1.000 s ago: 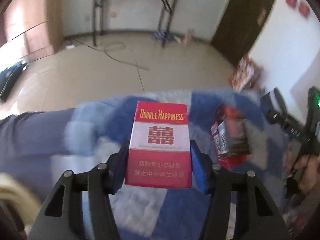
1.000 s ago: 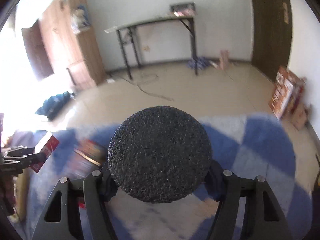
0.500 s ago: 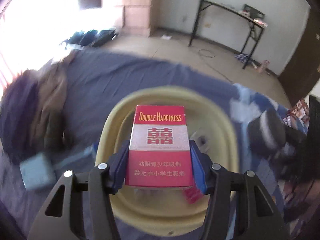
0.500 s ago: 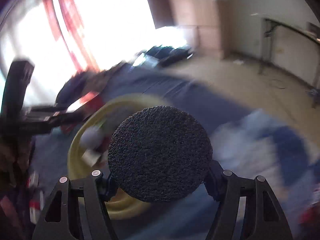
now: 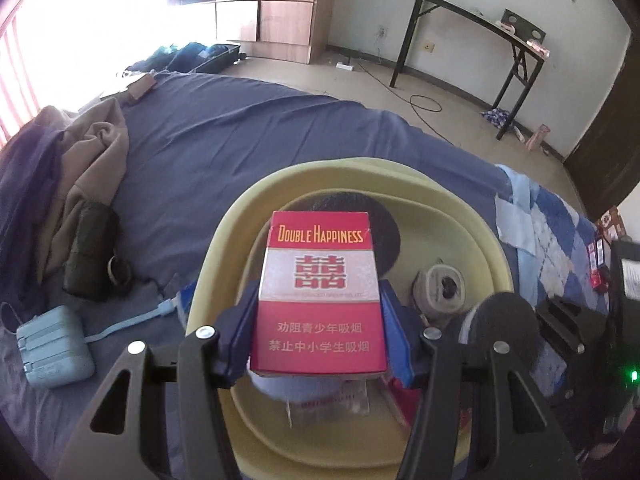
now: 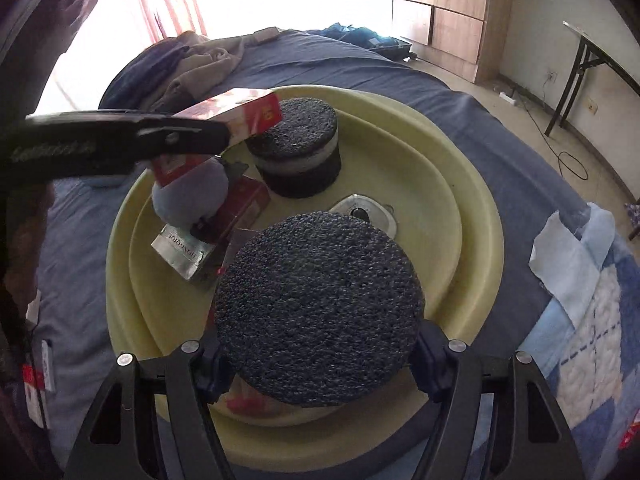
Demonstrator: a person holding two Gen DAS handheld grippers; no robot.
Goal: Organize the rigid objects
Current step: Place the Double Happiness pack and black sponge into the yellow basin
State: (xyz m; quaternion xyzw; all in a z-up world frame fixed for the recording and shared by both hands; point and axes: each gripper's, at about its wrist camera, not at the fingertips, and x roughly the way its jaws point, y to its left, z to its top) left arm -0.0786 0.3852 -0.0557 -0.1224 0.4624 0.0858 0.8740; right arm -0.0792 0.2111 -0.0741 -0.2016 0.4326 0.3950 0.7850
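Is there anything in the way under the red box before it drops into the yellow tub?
Yes. Under the red box, the tub already holds a blue ball on a silver box. The left tongs would drop it onto those.

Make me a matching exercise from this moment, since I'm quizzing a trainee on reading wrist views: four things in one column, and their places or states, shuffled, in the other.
Things:
1. red cigarette pack
2. black foam disc
3. second black disc
4. pale green charger

Places or states:
A. resting inside the yellow basin
B. clamped in the right gripper
C. lying on the dark blue sheet, outside the basin
D. clamped in the left gripper, held over the basin

Pairs: 1-D, 2-B, 3-A, 4-C
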